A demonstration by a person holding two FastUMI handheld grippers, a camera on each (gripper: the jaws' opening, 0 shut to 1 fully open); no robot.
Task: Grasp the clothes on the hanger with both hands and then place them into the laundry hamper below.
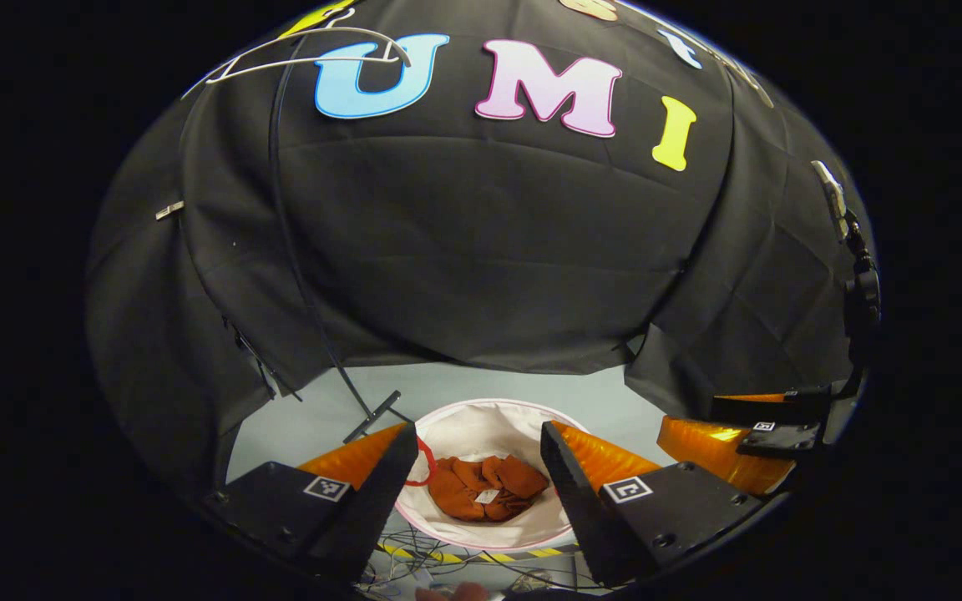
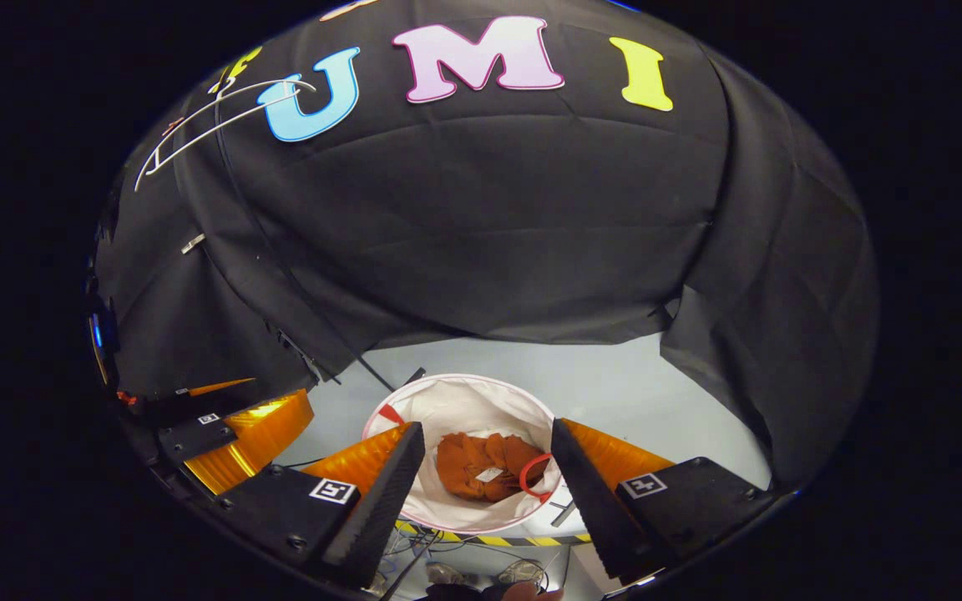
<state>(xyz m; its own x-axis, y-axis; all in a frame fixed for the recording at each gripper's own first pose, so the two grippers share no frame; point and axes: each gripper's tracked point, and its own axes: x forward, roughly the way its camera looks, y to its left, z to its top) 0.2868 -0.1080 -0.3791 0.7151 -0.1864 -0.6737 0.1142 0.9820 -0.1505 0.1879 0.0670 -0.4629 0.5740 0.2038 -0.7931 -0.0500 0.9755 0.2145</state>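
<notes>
Looking down between your left gripper (image 1: 473, 476) fingers, the clothes (image 1: 485, 488) are lying crumpled in the bottom of the hamper (image 1: 481, 421), right in the gap between the two tips. Same story from your right gripper (image 2: 488, 476): the orange bundle sits between its fingers, down inside the white tub, with a red handle loop just beside it. Both pairs of fingers stand wide apart and grip nothing; no cloth touches either pad. Up beyond the fingertips, high against the black wall, the hanger (image 1: 306, 54) hangs bare. Your other gripper shows off to the side in each view, fingers apart there too. By the look of it the job is done: garment off the hanger, garment in the hamper, both grips let go. All that seems left is to draw your hands clear.
</notes>
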